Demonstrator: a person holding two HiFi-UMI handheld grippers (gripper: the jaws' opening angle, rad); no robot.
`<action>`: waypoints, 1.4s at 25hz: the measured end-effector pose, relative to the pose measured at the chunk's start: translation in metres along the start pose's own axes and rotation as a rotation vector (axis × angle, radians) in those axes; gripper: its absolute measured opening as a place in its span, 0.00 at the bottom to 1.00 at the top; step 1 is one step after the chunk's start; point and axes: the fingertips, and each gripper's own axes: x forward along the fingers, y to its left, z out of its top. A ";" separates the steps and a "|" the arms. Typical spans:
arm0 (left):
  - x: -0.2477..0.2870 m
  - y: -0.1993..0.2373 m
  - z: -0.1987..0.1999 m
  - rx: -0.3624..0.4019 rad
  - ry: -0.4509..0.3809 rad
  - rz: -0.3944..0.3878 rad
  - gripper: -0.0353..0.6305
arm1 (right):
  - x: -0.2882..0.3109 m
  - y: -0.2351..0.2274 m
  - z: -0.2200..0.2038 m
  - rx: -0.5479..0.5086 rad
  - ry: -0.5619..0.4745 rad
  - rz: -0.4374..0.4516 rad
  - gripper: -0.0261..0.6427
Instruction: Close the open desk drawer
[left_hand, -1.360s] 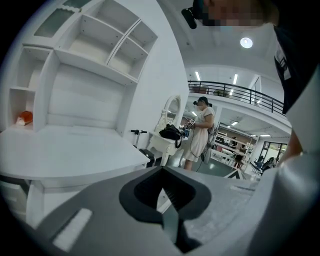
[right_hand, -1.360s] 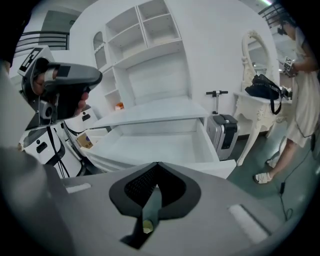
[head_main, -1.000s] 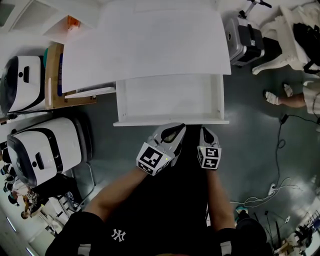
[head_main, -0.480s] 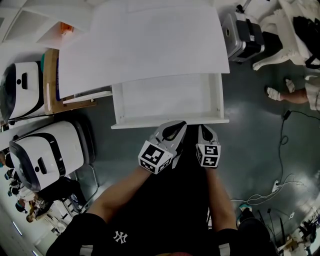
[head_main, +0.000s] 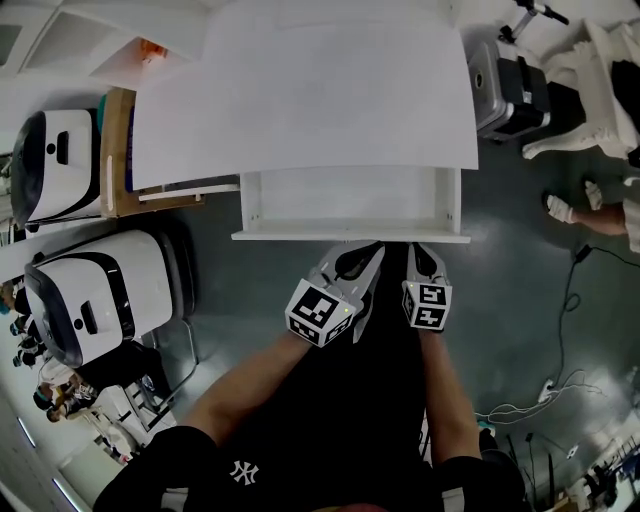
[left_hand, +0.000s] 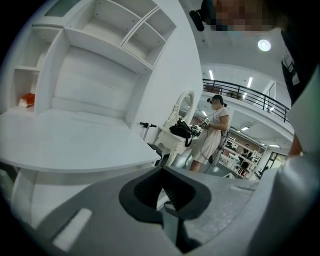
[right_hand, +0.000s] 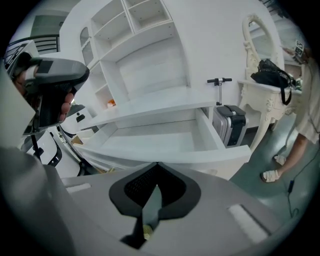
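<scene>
The white desk (head_main: 300, 90) fills the upper middle of the head view. Its drawer (head_main: 350, 236) sticks out partway, with a bare white inside. My left gripper (head_main: 360, 253) and my right gripper (head_main: 422, 252) stand side by side with their tips at the drawer's front panel, right of its middle. Both are shut with nothing between the jaws. In the right gripper view the drawer (right_hand: 155, 140) lies just beyond the shut right gripper (right_hand: 156, 166). The left gripper view shows the shut left gripper (left_hand: 161, 173) below the desk top (left_hand: 75, 145).
Two white hard cases (head_main: 90, 290) (head_main: 55, 160) and a wooden board (head_main: 112, 150) stand left of the desk. A grey suitcase (head_main: 510, 85) and an ornate white table (right_hand: 270, 85) are at the right. A bystander's foot (head_main: 565, 208) and floor cables (head_main: 520, 408) lie further right.
The drawer has slid into the desk, so less of its inside shows. Both grippers moved forward with the front panel, staying shut.
</scene>
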 end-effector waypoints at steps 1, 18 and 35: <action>0.001 0.004 0.003 -0.003 -0.004 0.009 0.05 | 0.003 -0.001 0.005 -0.004 0.000 0.002 0.07; 0.034 0.054 0.022 -0.070 -0.022 0.078 0.05 | 0.061 -0.019 0.072 -0.051 -0.016 0.017 0.07; 0.063 0.075 0.027 -0.082 0.010 0.113 0.05 | 0.087 -0.029 0.105 -0.077 -0.032 0.021 0.07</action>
